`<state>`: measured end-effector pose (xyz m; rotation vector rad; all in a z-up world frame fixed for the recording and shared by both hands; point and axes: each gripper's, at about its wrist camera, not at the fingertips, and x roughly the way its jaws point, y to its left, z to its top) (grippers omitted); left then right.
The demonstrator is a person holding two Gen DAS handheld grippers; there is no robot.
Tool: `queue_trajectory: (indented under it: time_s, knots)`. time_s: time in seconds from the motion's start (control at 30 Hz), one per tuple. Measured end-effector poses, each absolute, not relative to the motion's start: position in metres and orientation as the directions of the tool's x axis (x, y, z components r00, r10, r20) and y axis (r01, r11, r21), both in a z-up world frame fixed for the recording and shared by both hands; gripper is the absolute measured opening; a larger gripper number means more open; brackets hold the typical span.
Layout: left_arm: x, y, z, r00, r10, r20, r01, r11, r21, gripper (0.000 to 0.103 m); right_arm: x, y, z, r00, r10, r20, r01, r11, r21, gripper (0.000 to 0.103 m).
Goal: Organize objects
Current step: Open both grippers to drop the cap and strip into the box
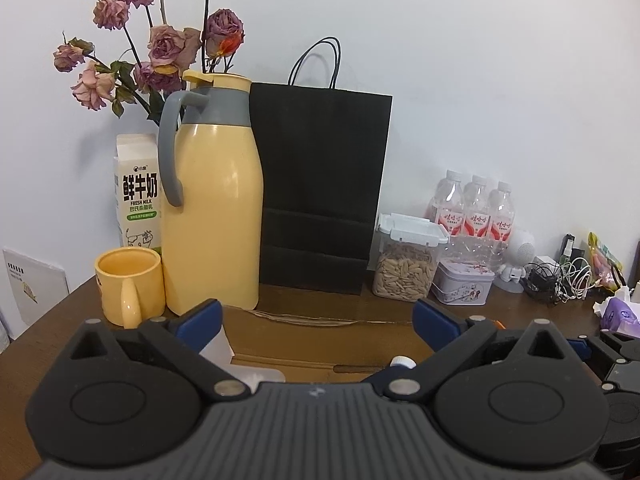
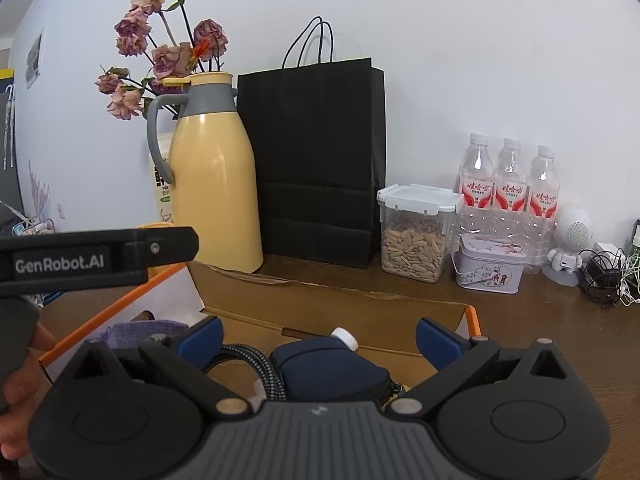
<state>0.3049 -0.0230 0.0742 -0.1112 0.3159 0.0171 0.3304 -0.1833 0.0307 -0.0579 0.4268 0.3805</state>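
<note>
An open cardboard box (image 2: 340, 300) with orange-edged flaps lies on the wooden table, right under both grippers. In the right wrist view it holds a navy pouch (image 2: 328, 368), a braided cable (image 2: 260, 368), a white cap (image 2: 345, 337) and a purple cloth (image 2: 144, 329). My right gripper (image 2: 320, 338) hangs open above the pouch, blue pads wide apart with nothing between them. My left gripper (image 1: 318, 320) is open too, over the box's far edge (image 1: 312, 316), and grips nothing. Its black body (image 2: 100, 256) shows at the left of the right wrist view, with a hand (image 2: 20, 396) on it.
Along the wall stand a milk carton (image 1: 138, 192), a yellow mug (image 1: 130, 284), a yellow thermos jug (image 1: 214, 200), dried roses (image 1: 160, 48), a black paper bag (image 1: 320, 184), a seed container (image 1: 406, 256), a small tin (image 1: 462, 284), three water bottles (image 1: 476, 208), a white figurine (image 1: 518, 256) and tangled cables (image 1: 560, 280).
</note>
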Motion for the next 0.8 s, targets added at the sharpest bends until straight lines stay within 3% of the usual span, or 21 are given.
queue_trajectory:
  time_s: [0.8]
  knots:
    - [0.252, -0.024, 0.096, 0.970, -0.047, -0.239, 0.029, 0.997, -0.075, 0.103, 0.278, -0.182, 0.057, 0.857, 0.362, -0.367, -0.404, 0.914, -0.043, 0.103]
